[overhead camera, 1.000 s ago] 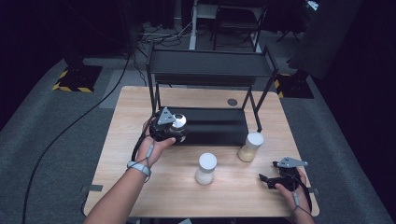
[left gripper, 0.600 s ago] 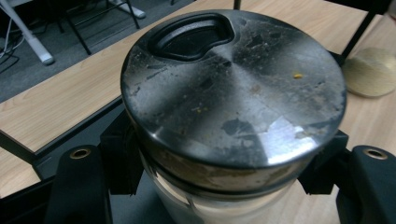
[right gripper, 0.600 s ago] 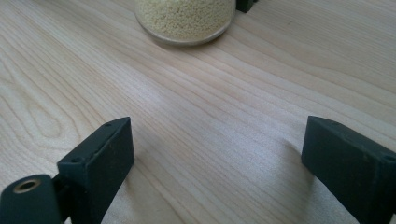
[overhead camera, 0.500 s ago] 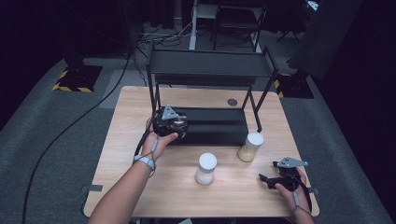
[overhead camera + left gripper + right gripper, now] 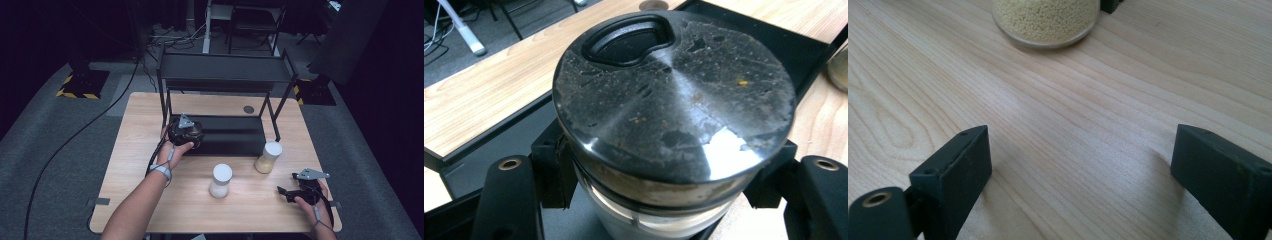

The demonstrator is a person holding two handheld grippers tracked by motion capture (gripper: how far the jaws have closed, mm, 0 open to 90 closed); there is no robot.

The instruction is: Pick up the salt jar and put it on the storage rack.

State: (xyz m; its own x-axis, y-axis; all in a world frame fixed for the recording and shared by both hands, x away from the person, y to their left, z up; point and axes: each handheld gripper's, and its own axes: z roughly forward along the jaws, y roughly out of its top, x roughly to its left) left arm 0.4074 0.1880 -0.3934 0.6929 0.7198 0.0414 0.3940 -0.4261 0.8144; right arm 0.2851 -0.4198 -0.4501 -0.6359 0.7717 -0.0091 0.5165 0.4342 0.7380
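My left gripper point(image 5: 664, 172) is shut on a glass jar with a dusty metal lid point(image 5: 674, 95), one jaw on each side just under the lid. In the high view the left gripper point(image 5: 185, 131) is over the left end of the black rack's lower shelf point(image 5: 235, 137), and it hides the jar. My right gripper point(image 5: 288, 193) lies open on the table near the front right corner. In the right gripper view its jaws point(image 5: 1078, 165) are spread wide over bare wood, pointing at a jar of yellow grains point(image 5: 1045, 20).
The black two-tier rack point(image 5: 225, 75) stands at the back middle of the wooden table point(image 5: 130, 150). A white-filled jar point(image 5: 220, 180) stands at the front centre. The grain jar point(image 5: 268, 157) stands by the shelf's right corner. A dark round hole point(image 5: 248, 109) lies behind the rack.
My left gripper has carried the jar a little forward and right to the lower shelf, and now covers its pale lid in the high view. The right gripper has not moved.
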